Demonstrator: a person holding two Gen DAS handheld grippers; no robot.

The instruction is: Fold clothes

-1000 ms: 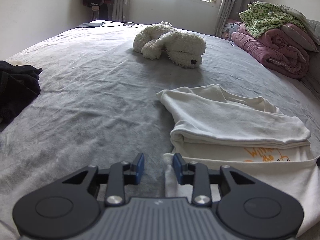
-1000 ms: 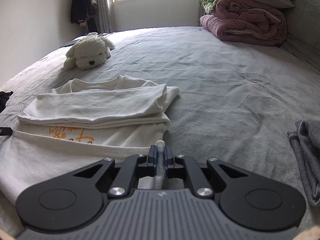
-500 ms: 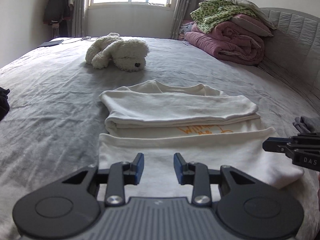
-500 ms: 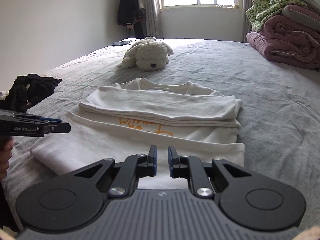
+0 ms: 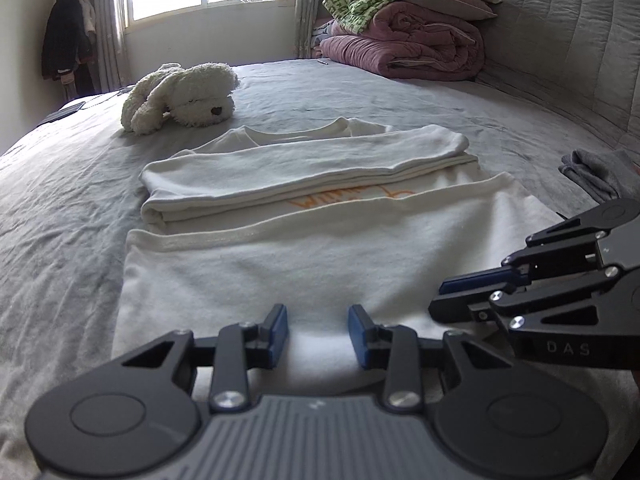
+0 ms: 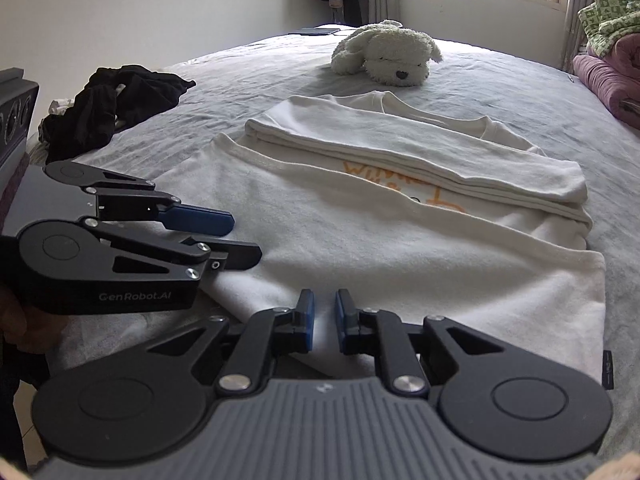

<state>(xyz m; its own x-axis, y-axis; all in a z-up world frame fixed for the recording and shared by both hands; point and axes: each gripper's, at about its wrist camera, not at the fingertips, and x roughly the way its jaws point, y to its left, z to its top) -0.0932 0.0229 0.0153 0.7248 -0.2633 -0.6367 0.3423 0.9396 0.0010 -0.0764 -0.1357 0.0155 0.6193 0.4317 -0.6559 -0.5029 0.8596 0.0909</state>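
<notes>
A white shirt (image 5: 320,248) lies flat on the grey bed (image 5: 60,208). It is partly folded: the sleeves lie across the top, and the bottom part is turned up over some orange writing (image 6: 400,182). The left tongs (image 5: 318,330) hang over the near edge of the shirt with a gap between the blue pads, holding nothing. The right tongs (image 6: 325,318) sit just beside them, open only a little, and hold nothing too. A white toy dog (image 5: 182,96) rests past the shirt. Black clothes (image 6: 116,108) lie near the bed's edge.
</notes>
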